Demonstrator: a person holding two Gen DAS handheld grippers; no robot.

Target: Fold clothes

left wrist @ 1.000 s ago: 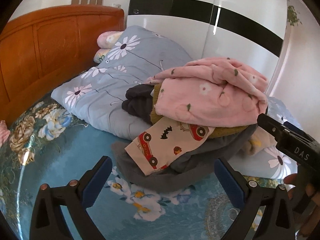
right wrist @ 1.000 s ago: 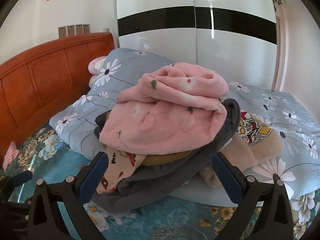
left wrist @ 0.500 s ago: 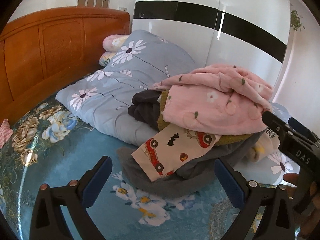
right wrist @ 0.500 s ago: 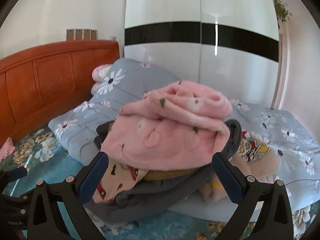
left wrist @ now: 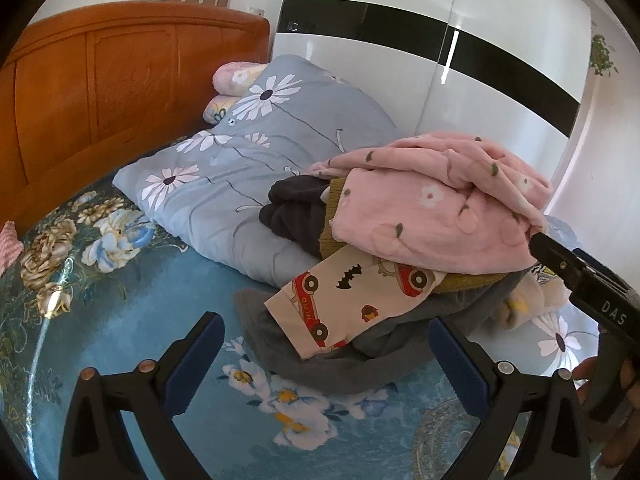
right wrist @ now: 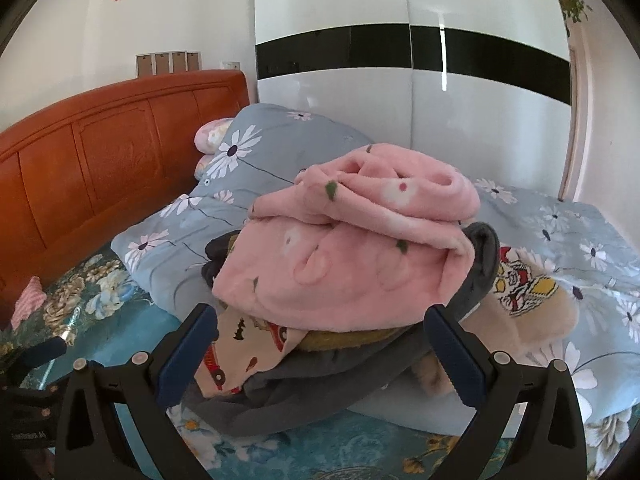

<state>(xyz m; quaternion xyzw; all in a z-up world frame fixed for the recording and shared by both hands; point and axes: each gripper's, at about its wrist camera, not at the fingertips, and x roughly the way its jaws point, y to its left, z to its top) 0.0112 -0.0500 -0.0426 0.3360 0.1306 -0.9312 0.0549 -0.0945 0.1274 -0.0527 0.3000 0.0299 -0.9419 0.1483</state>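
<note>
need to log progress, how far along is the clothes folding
Nothing looks folded: the pink fleece tops a jumbled heap with the car-print piece and grey garment beneath. In hand: nothing; the left tool and right tool are open near the pile. The whole heap remains.

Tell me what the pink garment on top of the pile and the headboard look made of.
Pink garment: probably plush fleece; its surface looks fuzzy and matte, with soft rounded folds. Headboard: apparently varnished wood, orange-brown, with carved panels and a slight sheen.
</note>
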